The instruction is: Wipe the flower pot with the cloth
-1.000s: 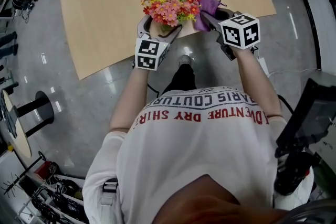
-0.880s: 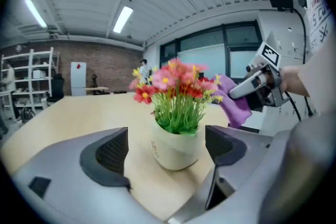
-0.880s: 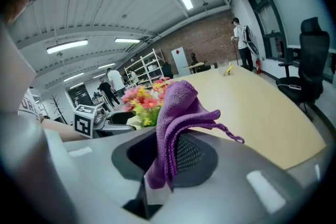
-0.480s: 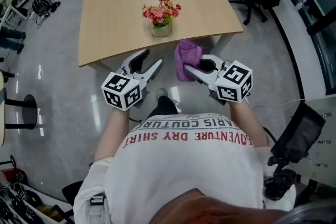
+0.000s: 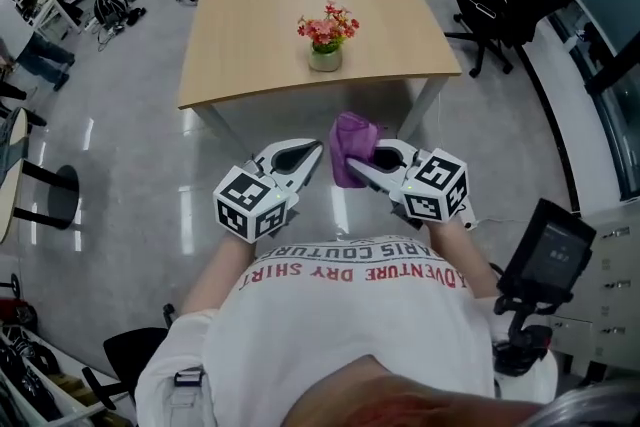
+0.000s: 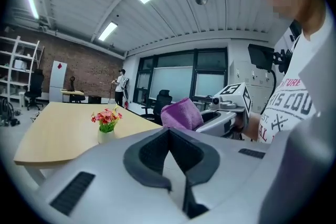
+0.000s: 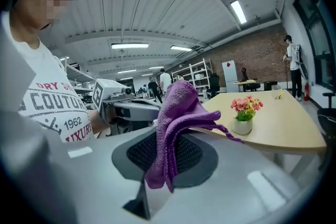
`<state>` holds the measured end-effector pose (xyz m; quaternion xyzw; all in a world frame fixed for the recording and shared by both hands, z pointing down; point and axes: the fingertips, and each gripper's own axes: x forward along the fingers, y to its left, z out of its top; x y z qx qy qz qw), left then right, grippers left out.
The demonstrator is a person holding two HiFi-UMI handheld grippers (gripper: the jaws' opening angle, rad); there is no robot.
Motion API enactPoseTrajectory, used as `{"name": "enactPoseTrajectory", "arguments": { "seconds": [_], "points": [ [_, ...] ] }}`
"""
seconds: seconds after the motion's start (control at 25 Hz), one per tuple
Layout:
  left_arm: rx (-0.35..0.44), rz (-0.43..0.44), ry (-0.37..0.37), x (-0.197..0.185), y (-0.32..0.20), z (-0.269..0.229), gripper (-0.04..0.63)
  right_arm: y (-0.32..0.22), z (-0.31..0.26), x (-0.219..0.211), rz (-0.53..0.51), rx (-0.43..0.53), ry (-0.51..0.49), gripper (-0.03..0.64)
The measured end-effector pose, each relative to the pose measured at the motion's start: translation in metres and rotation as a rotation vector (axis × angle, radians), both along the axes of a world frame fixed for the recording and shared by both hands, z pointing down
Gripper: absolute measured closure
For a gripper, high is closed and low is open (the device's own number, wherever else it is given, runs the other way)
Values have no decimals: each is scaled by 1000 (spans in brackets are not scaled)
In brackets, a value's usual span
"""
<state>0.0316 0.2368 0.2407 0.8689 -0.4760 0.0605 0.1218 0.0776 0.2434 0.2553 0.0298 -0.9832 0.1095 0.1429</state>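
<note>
Both grippers sit low in the middle of the head view, held out in front of the chest. They're side by side, close but not touching.

The left gripper (image 5: 316, 151) is a bit left of centre and points up and to the right in the frame. Its jaws have just been closing and are pressed together, with nothing between them.

The right gripper (image 5: 356, 163) is just right of centre and points up-left. It's clamped on a purple cloth (image 5: 349, 137) that bunches over the tips.

Each gripper has its marker cube at the back end, the left cube (image 5: 250, 203) and the right cube (image 5: 434, 187). The bare left forearm (image 5: 215, 265) and right forearm (image 5: 474, 247) run down into white sleeves.
</note>
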Motion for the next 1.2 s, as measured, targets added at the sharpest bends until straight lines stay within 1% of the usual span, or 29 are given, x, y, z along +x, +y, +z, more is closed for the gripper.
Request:
{"name": "enactPoseTrajectory", "arguments": {
  "seconds": [0.12, 0.28, 0.36, 0.44, 0.6, 0.76, 0.84, 0.92, 1.04, 1.2],
  "points": [
    [-7, -9, 6, -7, 53, 4, 594, 52, 12, -3, 15, -16, 7, 576],
    [3, -43, 3, -9, 153, 21, 594, 148, 30, 0, 24, -28, 0, 575],
    [1, -68, 4, -7, 206, 23, 594, 201, 31, 4, 15, -37, -5, 575],
    [11, -78, 12, -2, 261, 13, 594, 258, 23, 11, -9, -34, -3, 575],
    [59, -82, -1, 15, 357, -21, 594, 359, 1, 29, -22, 30, 25, 575],
    [65, -59, -9, 40, 436, -46, 594, 442, -16, 54, -12, 16, 29, 575],
    [74, -44, -22, 56, 462, -62, 594, 466, -31, 70, -6, 19, 28, 575],
    [87, -38, -45, 70, 474, -73, 594, 477, -45, 83, 0, 26, 13, 575],
    [83, -28, -52, 81, 476, -74, 594, 477, -51, 94, 22, 50, 4, 568],
    [75, -7, -51, 91, 465, -66, 594, 462, -51, 103, 61, 46, 1, 566]
  ]
}}
